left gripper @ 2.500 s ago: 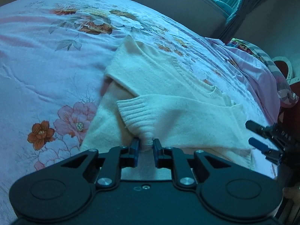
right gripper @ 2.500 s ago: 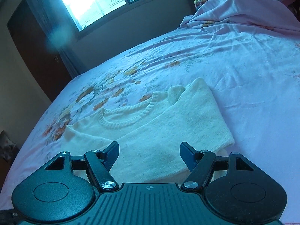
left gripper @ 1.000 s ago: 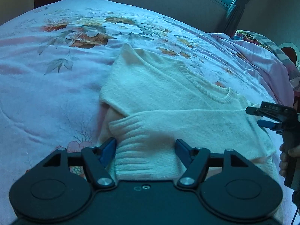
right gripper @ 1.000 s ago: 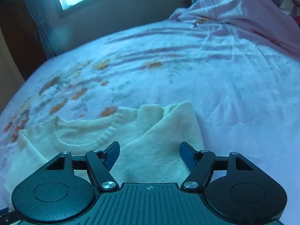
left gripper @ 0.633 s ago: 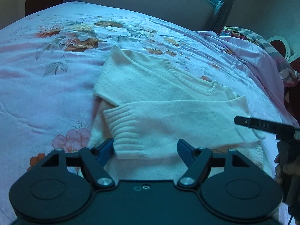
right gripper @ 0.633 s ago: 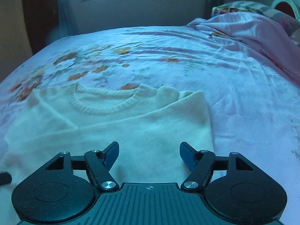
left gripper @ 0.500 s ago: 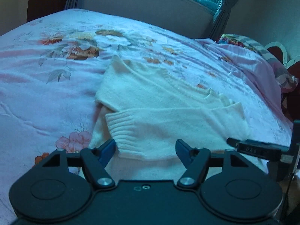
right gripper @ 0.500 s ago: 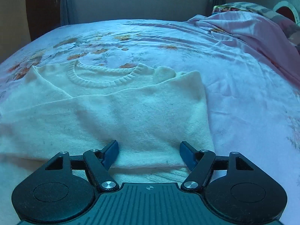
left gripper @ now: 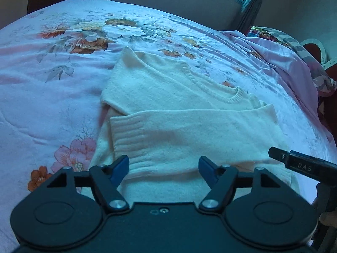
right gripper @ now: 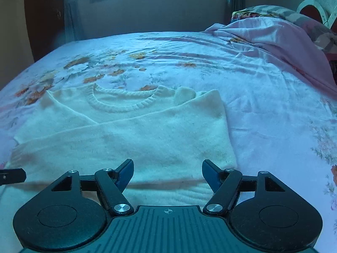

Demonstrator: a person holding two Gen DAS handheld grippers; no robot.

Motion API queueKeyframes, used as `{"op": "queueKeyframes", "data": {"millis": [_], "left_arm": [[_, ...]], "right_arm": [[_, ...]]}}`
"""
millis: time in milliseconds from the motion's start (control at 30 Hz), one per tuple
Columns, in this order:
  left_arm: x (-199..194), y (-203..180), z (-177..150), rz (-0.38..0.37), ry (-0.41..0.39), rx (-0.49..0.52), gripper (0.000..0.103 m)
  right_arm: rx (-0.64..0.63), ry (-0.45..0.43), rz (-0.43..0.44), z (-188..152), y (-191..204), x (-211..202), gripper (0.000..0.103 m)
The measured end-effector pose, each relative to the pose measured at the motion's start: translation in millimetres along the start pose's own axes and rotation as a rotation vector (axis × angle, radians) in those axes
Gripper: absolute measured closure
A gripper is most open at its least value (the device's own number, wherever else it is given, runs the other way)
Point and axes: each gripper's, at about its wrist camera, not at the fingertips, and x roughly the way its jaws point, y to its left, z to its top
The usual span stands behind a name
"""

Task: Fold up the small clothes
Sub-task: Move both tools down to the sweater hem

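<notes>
A floral-sheeted bed (right gripper: 263,109) carries a cream sweater (left gripper: 179,113), sleeves folded across its chest. Soft, light knit will likely drape and slide; the ribbed hem nearest looks the best hold. Bare sheet surrounds it. The left hand-held gripper (left gripper: 163,167) and right hand-held gripper (right gripper: 167,171) hover open, empty.

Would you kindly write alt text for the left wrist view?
A cream sweater lies on a floral bedsheet, one sleeve folded across its body. The left gripper hovers over it, jaws open and empty; the right gripper enters at right.
</notes>
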Motion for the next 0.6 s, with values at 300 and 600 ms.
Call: {"op": "queueKeyframes", "data": {"millis": [300,600], "left_arm": [[-34.8,-11.5,-44.9,0.041,0.046,0.076,0.03],[-84.8,-27.7,-126.5,0.064,0.056,0.226,0.022]], "right_arm": [[0.025,0.005,0.041,-47.1,6.3,-55.4,0.031],[-0.054,0.036,0.022,-151.8,26.2,-129.7,0.03]]}}
